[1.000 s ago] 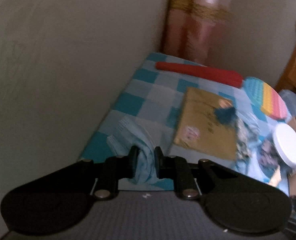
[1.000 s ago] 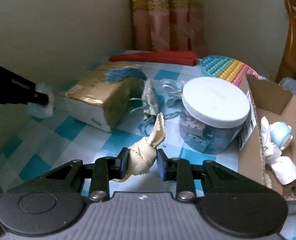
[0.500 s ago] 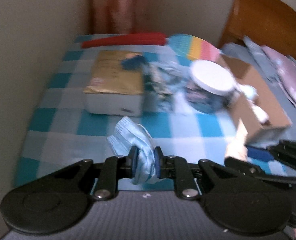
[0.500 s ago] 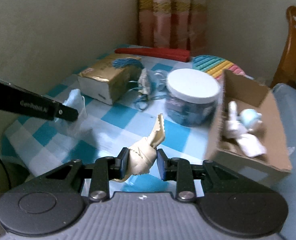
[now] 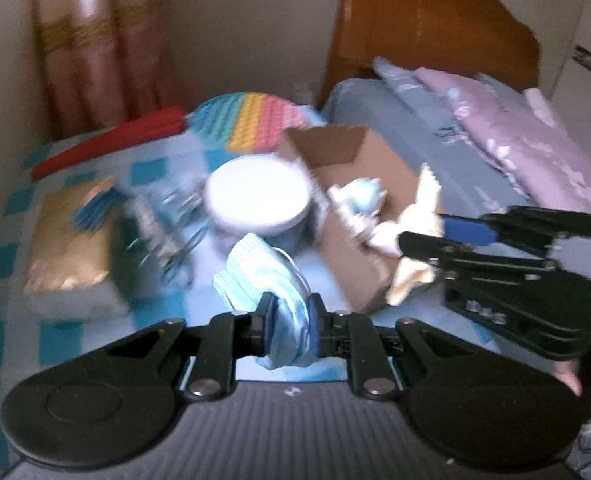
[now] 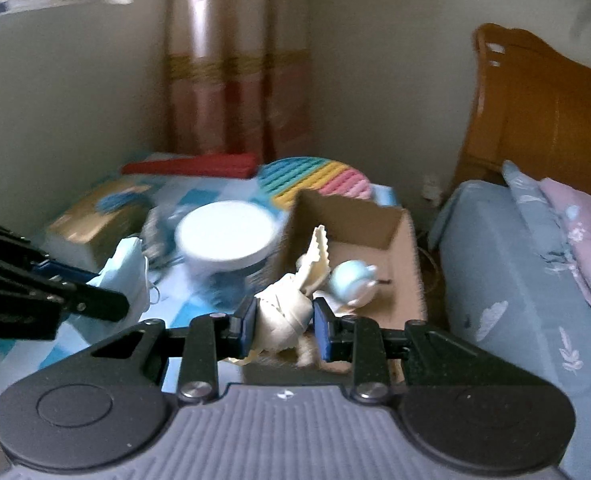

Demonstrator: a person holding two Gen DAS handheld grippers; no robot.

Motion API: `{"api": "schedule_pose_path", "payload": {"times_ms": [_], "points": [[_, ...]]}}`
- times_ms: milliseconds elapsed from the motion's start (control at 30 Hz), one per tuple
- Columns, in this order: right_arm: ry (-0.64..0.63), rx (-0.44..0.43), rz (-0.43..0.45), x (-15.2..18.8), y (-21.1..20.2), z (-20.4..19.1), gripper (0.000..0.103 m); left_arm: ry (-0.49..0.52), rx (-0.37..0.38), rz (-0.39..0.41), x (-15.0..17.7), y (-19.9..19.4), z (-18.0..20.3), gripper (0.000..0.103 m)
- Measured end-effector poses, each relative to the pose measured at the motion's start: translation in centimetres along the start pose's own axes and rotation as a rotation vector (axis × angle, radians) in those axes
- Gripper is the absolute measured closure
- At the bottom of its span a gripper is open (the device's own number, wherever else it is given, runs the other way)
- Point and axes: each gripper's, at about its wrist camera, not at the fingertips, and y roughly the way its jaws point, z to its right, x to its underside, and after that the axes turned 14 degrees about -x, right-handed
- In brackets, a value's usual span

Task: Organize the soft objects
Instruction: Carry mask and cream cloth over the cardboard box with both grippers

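Left tongs clamp a blue face mask; right tongs clamp a cream cloth.

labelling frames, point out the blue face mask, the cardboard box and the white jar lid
blue face mask [image 5: 255,268], left wrist view, pleated front
cardboard box [image 6: 409,264], right wrist view, right wall
white jar lid [image 5: 257,196], left wrist view, top centre

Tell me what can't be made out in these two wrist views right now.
- Jar contents: both views, motion blur and its white lid cover them.
- Cardboard box floor: right wrist view, the cream cloth in the right gripper hides the near part.
- Items between the gold box and jar: left wrist view, smeared.
- Face mask lower end: left wrist view, hidden by the left gripper and its body.
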Motion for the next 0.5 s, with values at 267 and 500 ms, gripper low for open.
{"api": "schedule_pose_path", "payload": {"times_ms": [267,500], "points": [[0.064,0.011,-0.012,-0.2,2.5,3.0,0.037,0.085,0.056,0.084,-5.5,1.3,3.3,0.087],[0.1,0.015,0.01,0.9,1.5,3.3,0.016,0.099,0.107,0.099,-10.2,4.9,5.7,0.087]]}}
